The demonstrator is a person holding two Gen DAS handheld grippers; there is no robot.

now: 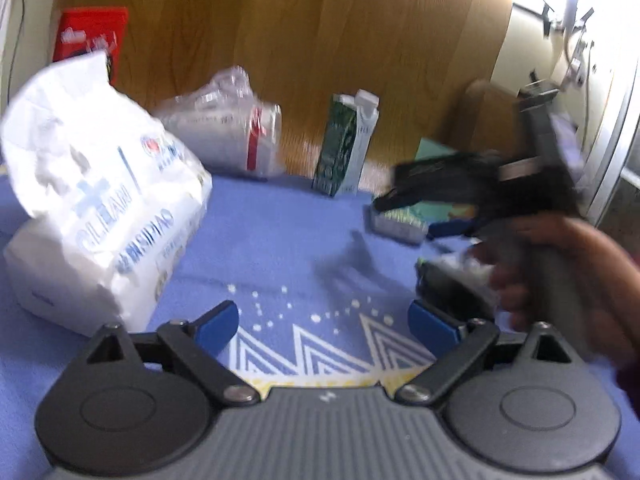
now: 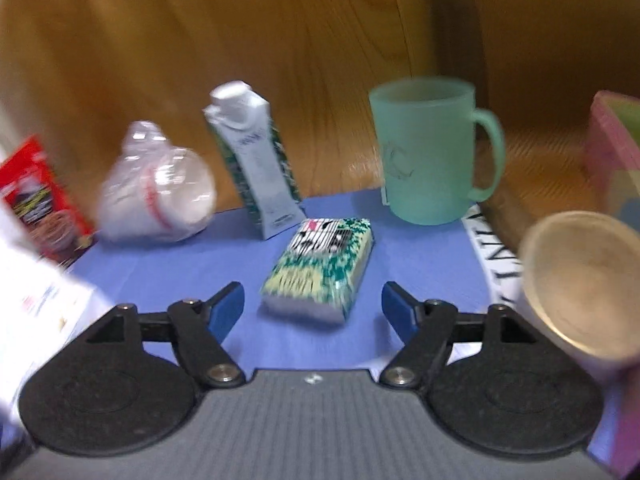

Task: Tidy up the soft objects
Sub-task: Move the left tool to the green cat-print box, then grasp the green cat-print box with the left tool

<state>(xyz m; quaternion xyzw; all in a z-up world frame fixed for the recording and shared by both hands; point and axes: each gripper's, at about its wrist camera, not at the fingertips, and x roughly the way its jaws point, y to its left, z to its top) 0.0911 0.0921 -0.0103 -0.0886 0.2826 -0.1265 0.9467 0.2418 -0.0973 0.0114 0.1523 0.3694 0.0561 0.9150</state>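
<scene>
A: Two grippers were over the blue cloth [image 2: 168, 264], and both stood with their jaws apart. The left gripper [image 1: 322, 322] had nothing between its blue pads [image 1: 218, 326]; only the cloth's white triangle pattern showed there.

B: And the right gripper [image 2: 312, 308]?

A: Also spread, gripping nothing. The small green-and-white tissue pack [image 2: 322, 266] lay flat on the cloth just beyond its fingertips, roughly centred between them, and the pads were clear of it.

B: Where were the other soft things?

A: The big white tissue bundle [image 1: 100, 204] sat at the near left in the left wrist view, tilted, with blue lettering. Farther back lay a clear plastic bag of cups [image 2: 158, 190] on its side.

B: What else stood around?

A: A green-and-white drink carton [image 2: 256, 164] was upright just behind the small pack, against the wooden wall [image 2: 200, 40]. A frosted green mug [image 2: 428, 156] stood to the right at the far edge of the cloth, and a pale bowl [image 2: 584, 284] was tilted at the near right. A red packet [image 2: 40, 204] leaned at the far left.

B: Was the person visible?

A: A hand [image 1: 560, 264] held the right gripper's handle, blurred, on the right of the left wrist view.
</scene>
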